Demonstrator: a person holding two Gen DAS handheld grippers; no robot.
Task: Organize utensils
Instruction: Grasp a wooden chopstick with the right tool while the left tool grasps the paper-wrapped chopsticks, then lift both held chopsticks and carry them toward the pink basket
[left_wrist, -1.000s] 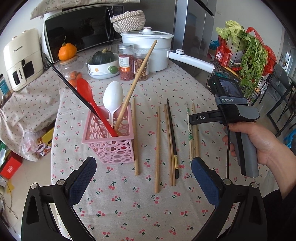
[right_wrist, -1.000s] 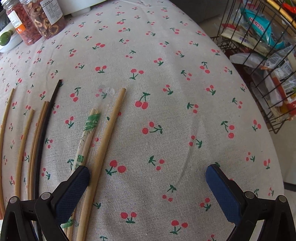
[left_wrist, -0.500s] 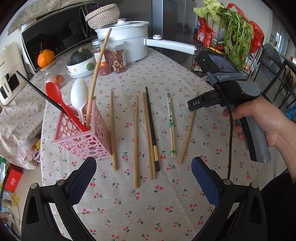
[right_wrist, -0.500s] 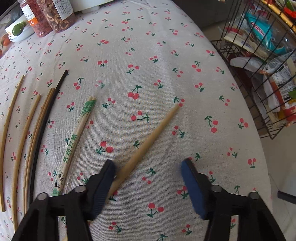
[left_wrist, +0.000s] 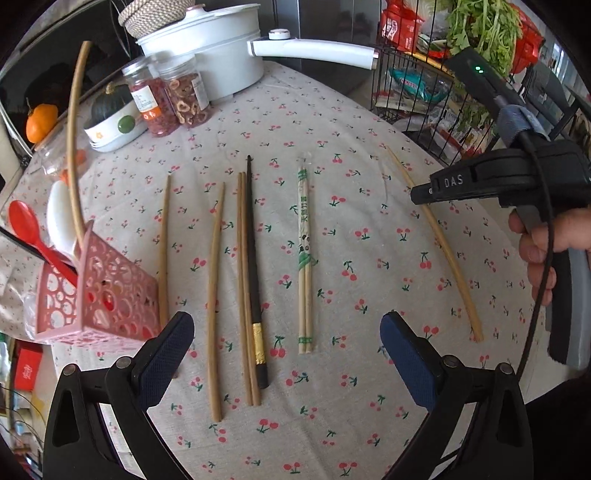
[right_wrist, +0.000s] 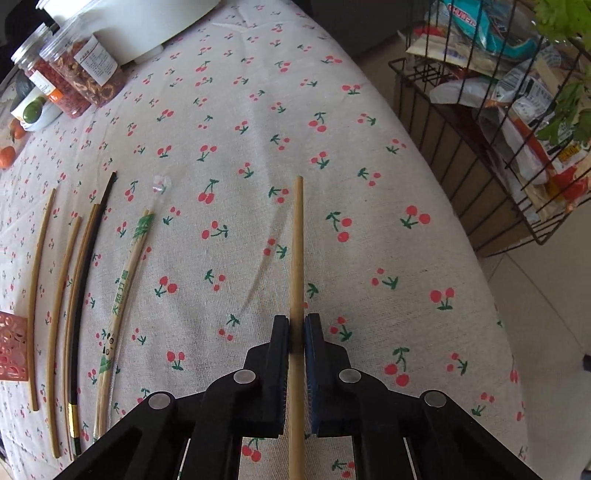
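Note:
A row of chopsticks lies on the cherry-print cloth: several plain bamboo ones (left_wrist: 216, 277), a black one (left_wrist: 252, 258) and a paper-wrapped pair (left_wrist: 304, 258). At the left a pink basket (left_wrist: 99, 295) holds a red spoon (left_wrist: 26, 225), a white spoon (left_wrist: 59, 221) and a long bamboo chopstick (left_wrist: 72, 147). My left gripper (left_wrist: 284, 328) hovers above the near ends of the row; its jaws are closing, still wide, with nothing gripped. My right gripper (right_wrist: 296, 325) is shut on a single bamboo chopstick (right_wrist: 297, 251), set apart to the right of the row (left_wrist: 443, 251).
A white pot (left_wrist: 207, 48) with a long handle, two jars (left_wrist: 173, 99) and a bowl with a dark squash (left_wrist: 110, 110) stand at the back. A wire rack of groceries (right_wrist: 498, 110) stands off the table's right edge. A person's hand (left_wrist: 546, 251) holds the right gripper's handle.
The right jaws closed on the rightmost chopstick and swung it away from the row. My left gripper moved right and lower over the row, so the pink basket slid to the view's left.

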